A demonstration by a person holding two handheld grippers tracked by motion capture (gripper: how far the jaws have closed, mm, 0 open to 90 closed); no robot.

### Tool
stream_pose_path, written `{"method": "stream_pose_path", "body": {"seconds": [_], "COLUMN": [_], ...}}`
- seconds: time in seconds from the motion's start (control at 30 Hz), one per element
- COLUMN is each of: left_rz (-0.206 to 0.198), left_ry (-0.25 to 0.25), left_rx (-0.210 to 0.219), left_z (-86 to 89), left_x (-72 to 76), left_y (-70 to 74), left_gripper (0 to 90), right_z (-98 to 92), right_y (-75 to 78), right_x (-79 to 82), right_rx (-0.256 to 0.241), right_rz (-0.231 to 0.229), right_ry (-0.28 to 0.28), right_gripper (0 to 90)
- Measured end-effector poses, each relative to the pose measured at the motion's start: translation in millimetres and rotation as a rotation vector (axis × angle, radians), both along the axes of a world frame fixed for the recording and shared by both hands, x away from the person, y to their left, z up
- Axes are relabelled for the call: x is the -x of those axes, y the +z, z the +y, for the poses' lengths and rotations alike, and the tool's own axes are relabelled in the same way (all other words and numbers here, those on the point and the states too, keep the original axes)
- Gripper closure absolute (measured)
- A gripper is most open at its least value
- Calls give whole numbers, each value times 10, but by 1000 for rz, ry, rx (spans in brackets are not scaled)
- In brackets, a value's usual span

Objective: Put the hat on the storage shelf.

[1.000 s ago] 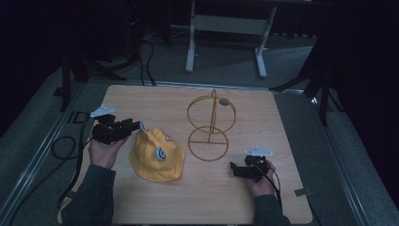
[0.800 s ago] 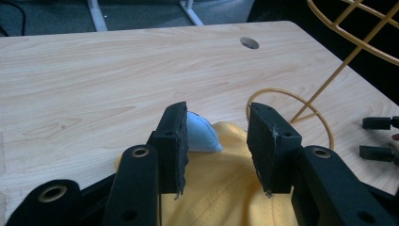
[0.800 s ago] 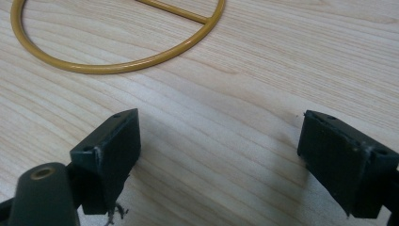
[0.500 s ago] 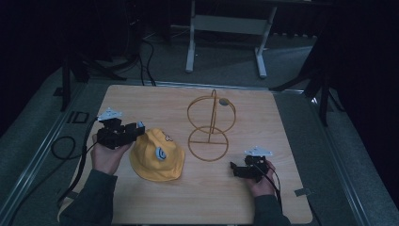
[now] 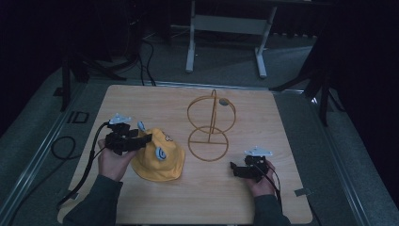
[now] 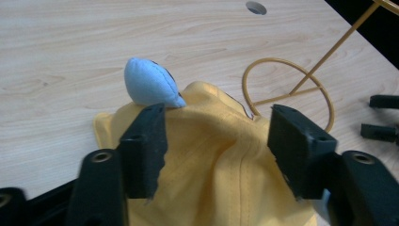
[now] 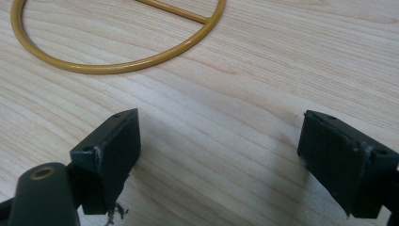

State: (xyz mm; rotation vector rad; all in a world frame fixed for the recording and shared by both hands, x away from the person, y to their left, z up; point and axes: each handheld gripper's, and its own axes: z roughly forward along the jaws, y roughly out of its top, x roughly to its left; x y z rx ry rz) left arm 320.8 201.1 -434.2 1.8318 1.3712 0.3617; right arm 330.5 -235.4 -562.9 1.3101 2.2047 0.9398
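Left gripper [image 6: 214, 150] fingers spread wide astride yellow hat [image 5: 157, 157], ungrasped; right gripper [image 5: 240, 170] open, empty. Next: close on crown, presumably for wire stand [image 5: 210, 127].

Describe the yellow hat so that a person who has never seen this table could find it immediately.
Start from the wooden table and look at its near left part, beside the gold wire stand in the middle. The yellow hat lies there as a soft heap, between the open jaws of the left tool. Nothing else on the table is cloth, and a small pale blue ear sticks out of it.
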Motion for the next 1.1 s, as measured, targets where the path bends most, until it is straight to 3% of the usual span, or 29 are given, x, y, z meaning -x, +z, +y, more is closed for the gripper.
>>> {"method": "stream_pose_path", "body": {"seconds": [0.13, 0.23, 0.5, 0.6, 0.63, 0.67, 0.77, 0.9, 1.1], "left_rz": [11, 25, 110, 124, 135, 138, 147, 148, 164], "left_ry": [20, 37, 56, 44, 35, 21, -1, -37, -97], "left_rx": [-12, -34, -95, -100, -105, -108, -118, -159, -203], "left_z": [-91, -163, -263, -260, -248, -230, -188, -150, -92], "left_x": [-51, -92, -175, -176, -174, -176, -195, -221, -306], "left_y": [1, -16, -160, -159, -148, -134, -114, -93, -73], "left_gripper": [216, 167, 161, 312, 312, 486, 653, 768, 820], "right_z": [-1, -1, -1, -1, -1, -1, 0, -1, 0], "right_y": [0, 1, 0, 0, 0, 0, 0, 0, 0], "right_x": [0, 0, 0, 0, 0, 0, 0, 0, 1], "right_rx": [0, 0, 0, 0, 0, 0, 1, 0, 0], "right_rz": [-1, 0, 0, 0, 0, 0, 0, 0, 1], "right_ry": [1, 0, 1, 0, 0, 1, 0, 1, 0], "right_gripper": [135, 135, 135, 135, 135, 135, 135, 135, 135]}}
